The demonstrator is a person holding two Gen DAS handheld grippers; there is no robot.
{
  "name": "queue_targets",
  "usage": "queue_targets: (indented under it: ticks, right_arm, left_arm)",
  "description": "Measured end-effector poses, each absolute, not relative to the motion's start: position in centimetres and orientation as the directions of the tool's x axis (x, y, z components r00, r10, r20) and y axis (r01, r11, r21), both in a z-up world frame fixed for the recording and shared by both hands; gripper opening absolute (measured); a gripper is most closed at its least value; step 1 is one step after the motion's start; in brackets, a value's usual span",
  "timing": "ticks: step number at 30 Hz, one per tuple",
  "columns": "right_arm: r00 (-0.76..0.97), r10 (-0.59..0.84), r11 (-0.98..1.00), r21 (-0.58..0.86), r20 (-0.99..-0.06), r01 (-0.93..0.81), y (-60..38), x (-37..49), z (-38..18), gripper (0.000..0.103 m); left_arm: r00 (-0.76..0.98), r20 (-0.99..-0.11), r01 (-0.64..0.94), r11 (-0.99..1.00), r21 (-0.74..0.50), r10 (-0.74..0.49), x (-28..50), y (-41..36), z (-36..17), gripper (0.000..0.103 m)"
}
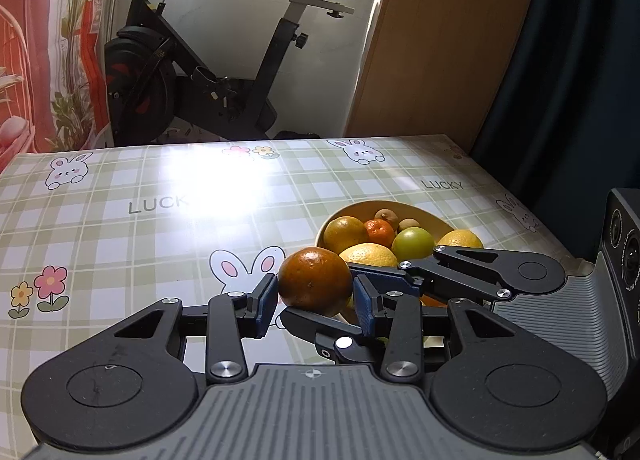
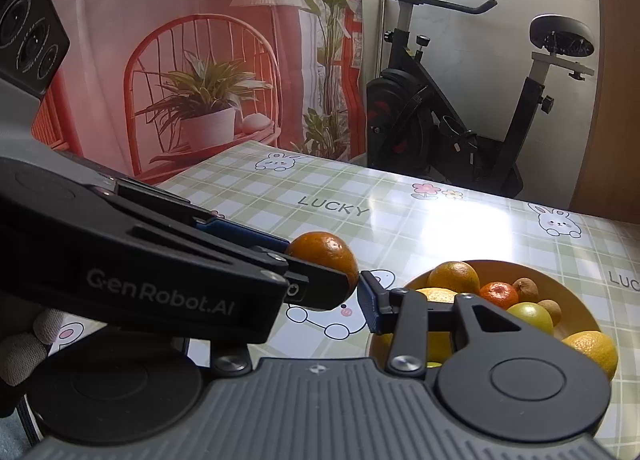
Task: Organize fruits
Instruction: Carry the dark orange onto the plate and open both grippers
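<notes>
Both the left tongs (image 1: 316, 298) and right tongs (image 2: 358, 292) pinch one firm, smooth-skinned orange (image 1: 315, 281) across its middle, just left of the bowl (image 1: 436, 216)

Eight fruits (image 1: 315, 281), one bowl (image 1: 404, 206), two grippers (image 1: 316, 302)

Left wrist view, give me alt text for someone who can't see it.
An orange sits between the blue pads of the left tongs, while the right tongs reach in from the right around the same fruit. Just behind, a yellow bowl of mixed citrus and small fruits stands on a green checked tablecloth with rabbit prints; an exercise bike stands beyond.
</notes>
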State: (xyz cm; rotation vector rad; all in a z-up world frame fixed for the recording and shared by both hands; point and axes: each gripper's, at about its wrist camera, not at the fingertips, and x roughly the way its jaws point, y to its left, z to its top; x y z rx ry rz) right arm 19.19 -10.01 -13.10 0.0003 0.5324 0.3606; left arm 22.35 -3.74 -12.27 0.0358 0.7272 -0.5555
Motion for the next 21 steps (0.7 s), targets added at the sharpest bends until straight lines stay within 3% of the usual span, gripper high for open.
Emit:
queue_targets:
  ticks: [21]
  right_arm:
    - [0.851,0.239,0.962,0.232,-0.468,-0.143,-19.4,15.5,-14.3,0.044]
  left_arm:
    - [0.521,-0.697,0.631,0.772,-0.073,-0.492,22.0,-12.7,-13.2,0.043]
